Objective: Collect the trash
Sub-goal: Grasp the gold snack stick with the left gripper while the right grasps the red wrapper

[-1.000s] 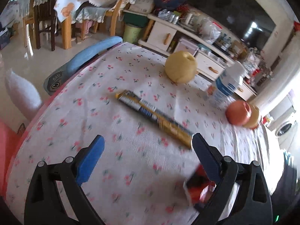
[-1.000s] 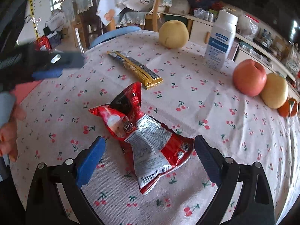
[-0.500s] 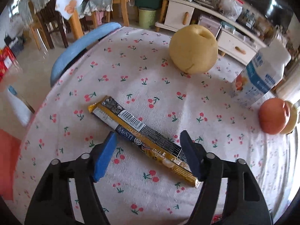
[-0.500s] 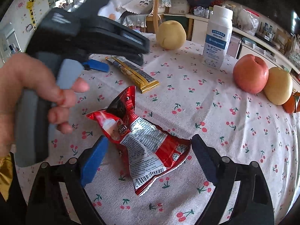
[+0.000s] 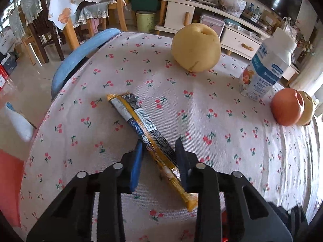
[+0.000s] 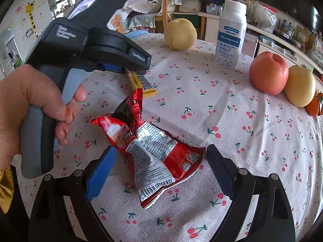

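Observation:
A long yellow and black snack wrapper lies on the cherry-print tablecloth. My left gripper has narrowed around the wrapper's near part, with the blue pads close on either side; I cannot tell if they touch it. The wrapper's near end also shows in the right wrist view, under the left gripper's body. A crumpled red 3-in-1 packet lies between the open fingers of my right gripper.
A yellow pear, a white bottle, a red apple and another yellow fruit stand toward the table's far side. A blue chair back sits beyond the left table edge.
My left gripper moved forward over the long wrapper and its fingers closed in from wide open to narrow around it. My right gripper stayed open around the red packet.

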